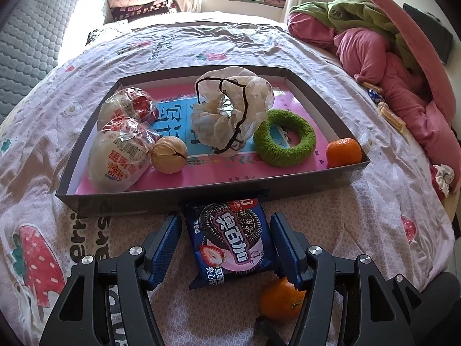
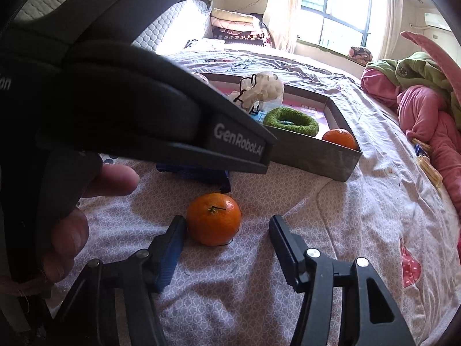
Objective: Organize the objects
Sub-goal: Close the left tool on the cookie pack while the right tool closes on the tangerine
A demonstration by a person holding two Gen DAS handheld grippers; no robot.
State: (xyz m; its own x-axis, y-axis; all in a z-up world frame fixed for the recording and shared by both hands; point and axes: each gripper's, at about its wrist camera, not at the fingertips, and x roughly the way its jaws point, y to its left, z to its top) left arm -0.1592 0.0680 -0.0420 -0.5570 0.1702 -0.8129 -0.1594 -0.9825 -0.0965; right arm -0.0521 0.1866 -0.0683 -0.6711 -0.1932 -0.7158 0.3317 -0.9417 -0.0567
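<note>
Left gripper (image 1: 226, 248): we hold it tilted down over the bed, jaws fairly wide; the cookie pack lies between the pads, and we see a gap on each side, so no grip.
Cookie pack (image 1: 230, 245): flat on the bedspread between our left fingers, its far end just short of the tray's near wall.
Right gripper (image 2: 227, 236): jaws stand apart around the loose orange; the left finger (image 2: 173, 245) is against or almost against the fruit, the right finger is clear of it, so nothing is clamped.
Loose orange (image 2: 213, 219): on the bedspread, stem up, toward the left side of our right gripper's gap; in the left wrist view it lies under the right finger of the left gripper (image 1: 281, 300).
Tray (image 1: 207, 194): dark shallow box ahead of both grippers, pink printed floor.
In the tray, from the left gripper: two wrapped buns (image 1: 124, 152) at far left, one behind the other; a walnut (image 1: 169, 154) just right of the nearer bun; a sheer scrunchie (image 1: 230, 109) mid-tray; a green ring (image 1: 283, 137) right of it; a second orange (image 1: 343, 152) in the near right corner.
Hand (image 2: 86, 201): bare fingers on the left gripper's handle, left of our right gripper.
Bedding (image 1: 389, 66): pink and green heap, far right of the tray.
</note>
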